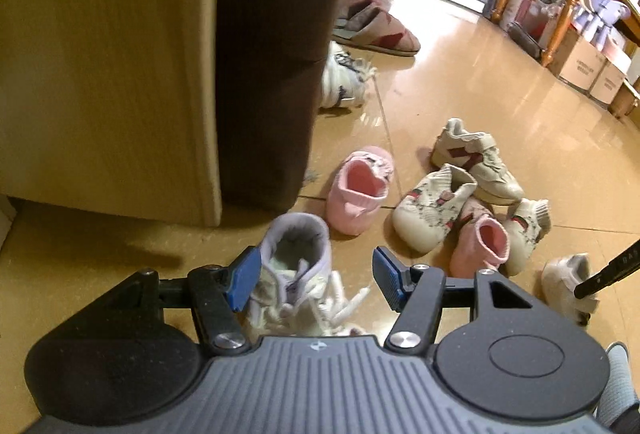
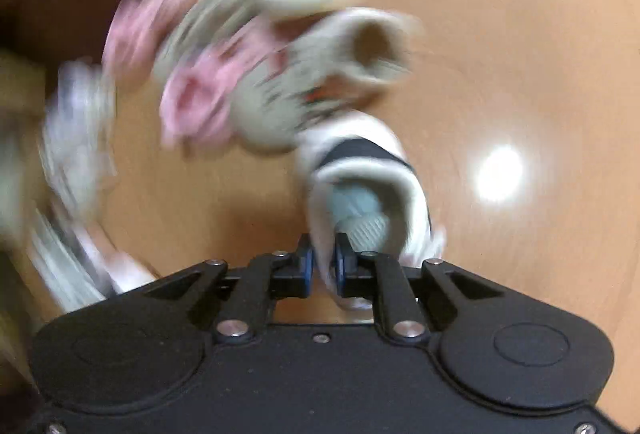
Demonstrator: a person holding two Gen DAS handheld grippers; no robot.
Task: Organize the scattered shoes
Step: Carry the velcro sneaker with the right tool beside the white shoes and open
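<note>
You're pinching the white shoe by its collar in the right hand-held gripper, left hand-held gripper gaping wide around the lilac boot — keeping that pinch firm.

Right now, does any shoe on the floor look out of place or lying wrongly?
Yes. The small shoes lie scattered. A pink bootie and a cream patterned slip-on overlap in a heap, lying at different angles, apart from the other pink bootie. The lilac-collared shoe has loose laces spread out.
</note>
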